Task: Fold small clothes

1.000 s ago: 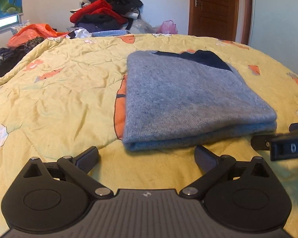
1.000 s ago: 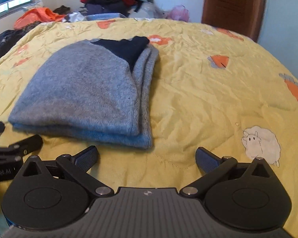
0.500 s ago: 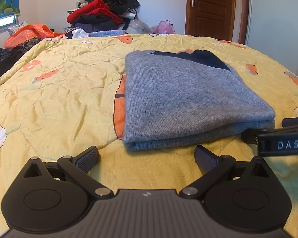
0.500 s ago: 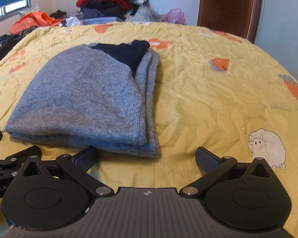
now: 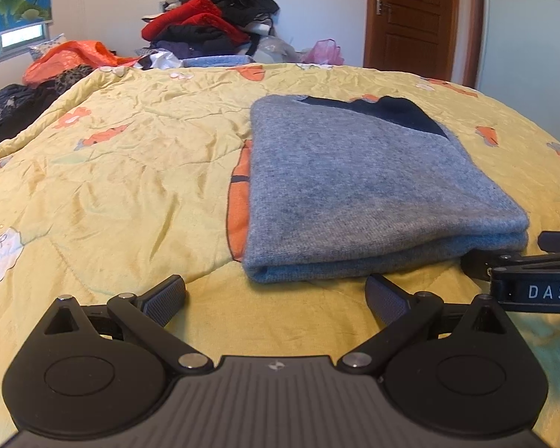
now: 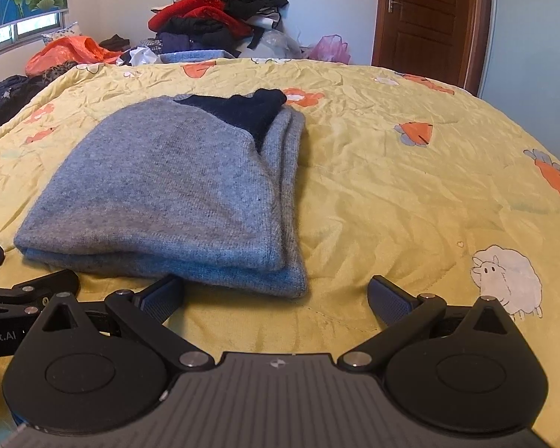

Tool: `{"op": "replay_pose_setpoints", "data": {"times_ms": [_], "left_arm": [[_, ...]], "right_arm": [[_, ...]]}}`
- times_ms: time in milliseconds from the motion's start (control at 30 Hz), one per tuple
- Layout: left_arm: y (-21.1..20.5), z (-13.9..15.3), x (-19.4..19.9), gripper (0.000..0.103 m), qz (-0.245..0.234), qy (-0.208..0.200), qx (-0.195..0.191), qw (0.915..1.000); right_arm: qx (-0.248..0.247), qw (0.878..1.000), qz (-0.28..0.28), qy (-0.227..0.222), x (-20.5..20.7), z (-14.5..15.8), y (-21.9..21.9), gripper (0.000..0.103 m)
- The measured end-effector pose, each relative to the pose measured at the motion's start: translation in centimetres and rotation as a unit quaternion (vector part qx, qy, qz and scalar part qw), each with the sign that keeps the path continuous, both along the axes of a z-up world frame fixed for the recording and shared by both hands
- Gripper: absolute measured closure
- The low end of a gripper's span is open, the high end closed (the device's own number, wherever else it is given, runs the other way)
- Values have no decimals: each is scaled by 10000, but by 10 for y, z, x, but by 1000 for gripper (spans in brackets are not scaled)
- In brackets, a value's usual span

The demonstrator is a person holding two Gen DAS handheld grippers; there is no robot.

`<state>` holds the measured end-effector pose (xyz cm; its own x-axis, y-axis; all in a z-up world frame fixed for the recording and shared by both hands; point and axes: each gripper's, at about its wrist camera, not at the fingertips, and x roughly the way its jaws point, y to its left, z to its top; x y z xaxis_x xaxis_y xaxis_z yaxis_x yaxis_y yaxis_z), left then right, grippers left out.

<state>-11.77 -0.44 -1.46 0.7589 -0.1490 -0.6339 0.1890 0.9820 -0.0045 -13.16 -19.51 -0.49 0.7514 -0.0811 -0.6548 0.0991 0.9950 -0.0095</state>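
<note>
Yellow quilt [image 5: 112,186] bears folded sweater [image 5: 354,186]; left claw [image 5: 276,295], right claw [image 6: 276,295] released.

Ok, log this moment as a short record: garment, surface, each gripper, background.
garment: grey sweater with a navy part at its far end, folded into a flat stack
surface: yellow quilt printed with carrots and sheep
left gripper: open, empty, just short of the sweater's near edge
right gripper: open, empty, at the sweater's near right corner
background: clothes pile past the bed; brown door, shut
</note>
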Motion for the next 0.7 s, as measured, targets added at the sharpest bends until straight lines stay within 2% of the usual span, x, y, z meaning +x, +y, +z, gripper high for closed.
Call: {"op": "replay_pose_setpoints", "data": {"times_ms": [700], "left_arm": [[2, 0, -1, 0, -14, -11, -9, 10000]], "right_arm": [[-3, 10000, -8, -16, 0, 0, 1, 0]]}}
